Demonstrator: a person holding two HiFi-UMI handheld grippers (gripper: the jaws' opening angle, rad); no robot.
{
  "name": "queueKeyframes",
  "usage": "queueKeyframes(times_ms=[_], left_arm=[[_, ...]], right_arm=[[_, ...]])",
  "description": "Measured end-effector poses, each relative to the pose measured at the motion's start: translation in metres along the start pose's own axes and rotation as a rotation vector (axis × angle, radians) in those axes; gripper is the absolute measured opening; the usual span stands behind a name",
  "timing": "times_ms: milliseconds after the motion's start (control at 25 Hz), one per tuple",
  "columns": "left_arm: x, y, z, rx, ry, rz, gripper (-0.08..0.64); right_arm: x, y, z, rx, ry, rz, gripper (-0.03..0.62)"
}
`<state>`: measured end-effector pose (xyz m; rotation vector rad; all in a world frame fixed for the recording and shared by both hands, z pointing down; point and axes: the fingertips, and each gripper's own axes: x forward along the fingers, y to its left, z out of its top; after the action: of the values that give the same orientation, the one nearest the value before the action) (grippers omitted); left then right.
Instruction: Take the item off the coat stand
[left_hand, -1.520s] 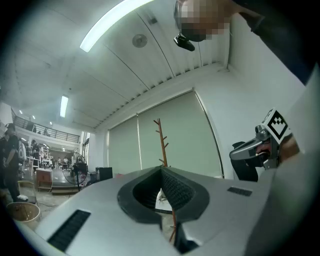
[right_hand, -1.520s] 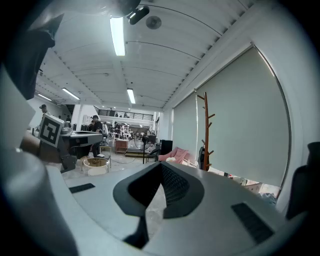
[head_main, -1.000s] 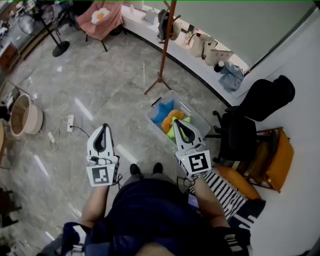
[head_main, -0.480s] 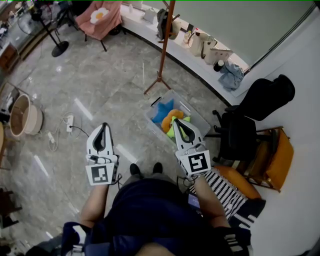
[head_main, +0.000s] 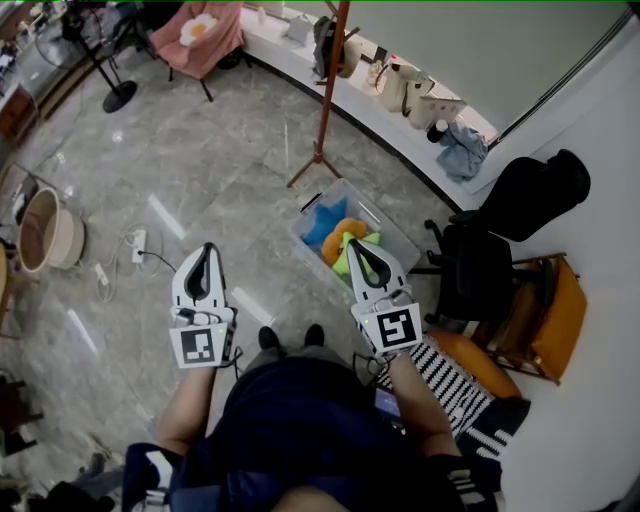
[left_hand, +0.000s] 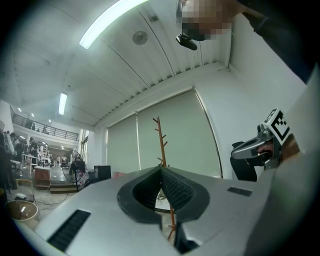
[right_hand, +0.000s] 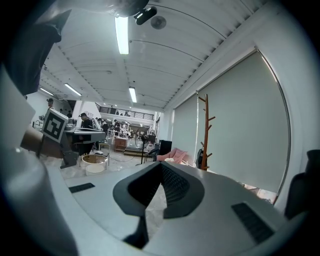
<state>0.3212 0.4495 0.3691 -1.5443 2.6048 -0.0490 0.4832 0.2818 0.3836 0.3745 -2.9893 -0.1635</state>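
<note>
The brown wooden coat stand (head_main: 329, 90) rises from the marble floor ahead of me, its feet by a clear bin. A dark bag (head_main: 324, 44) hangs on its far side; it shows as a dark shape (right_hand: 200, 159) low on the stand (right_hand: 204, 131) in the right gripper view. The stand (left_hand: 162, 144) appears bare in the left gripper view. My left gripper (head_main: 205, 250) and right gripper (head_main: 356, 244) are held level side by side, well short of the stand. Both are shut with nothing between their tips (left_hand: 161, 169) (right_hand: 161, 165).
A clear plastic bin (head_main: 377, 222) of plush toys sits on the floor just beyond the right gripper. A black office chair (head_main: 478, 270) and an orange wooden chair (head_main: 548, 322) stand at the right. A white ledge (head_main: 290, 58) with bags runs behind the stand. A wicker basket (head_main: 45, 232) and a power strip (head_main: 138, 246) lie at the left.
</note>
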Motion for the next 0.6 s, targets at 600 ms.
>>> queueKeyframes(times_ms=[600], left_arm=[[0.034,-0.033,0.005,-0.005,-0.002,-0.073,0.043]], right_arm=[[-0.005,-0.026,-0.01,0.007,0.01,0.036,0.02]])
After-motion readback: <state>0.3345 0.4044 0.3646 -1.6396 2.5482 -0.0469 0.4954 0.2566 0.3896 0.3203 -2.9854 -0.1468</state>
